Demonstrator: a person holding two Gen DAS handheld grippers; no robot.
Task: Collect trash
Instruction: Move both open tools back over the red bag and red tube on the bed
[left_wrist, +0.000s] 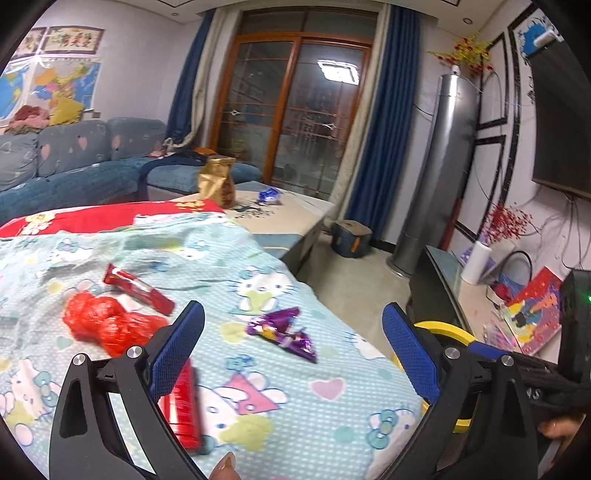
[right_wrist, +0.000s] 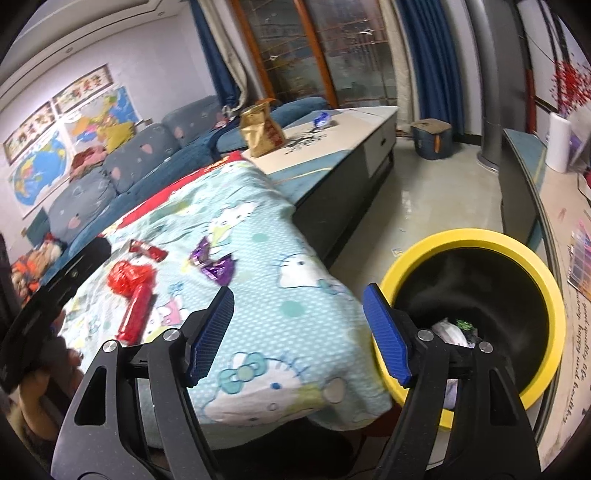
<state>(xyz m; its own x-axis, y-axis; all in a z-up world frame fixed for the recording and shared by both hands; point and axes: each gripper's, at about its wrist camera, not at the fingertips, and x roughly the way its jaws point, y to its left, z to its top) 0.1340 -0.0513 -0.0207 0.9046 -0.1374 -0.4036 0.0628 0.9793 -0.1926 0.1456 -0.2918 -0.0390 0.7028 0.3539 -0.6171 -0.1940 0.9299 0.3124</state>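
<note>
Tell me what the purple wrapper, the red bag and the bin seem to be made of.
Purple wrapper: probably metallised plastic film; glossy, sharply creased.
Red bag: thin plastic, likely; translucent, crumpled, shiny.
Bin: apparently rigid plastic; smooth matte yellow rim, dark inside.

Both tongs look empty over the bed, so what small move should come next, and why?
Probably reach the left tongs forward onto the purple wrapper. It lies loose on the blanket almost between their open pads, nearer than the red trash, and the bin stands close at the bed's edge. The right tongs are open and empty too.
</note>
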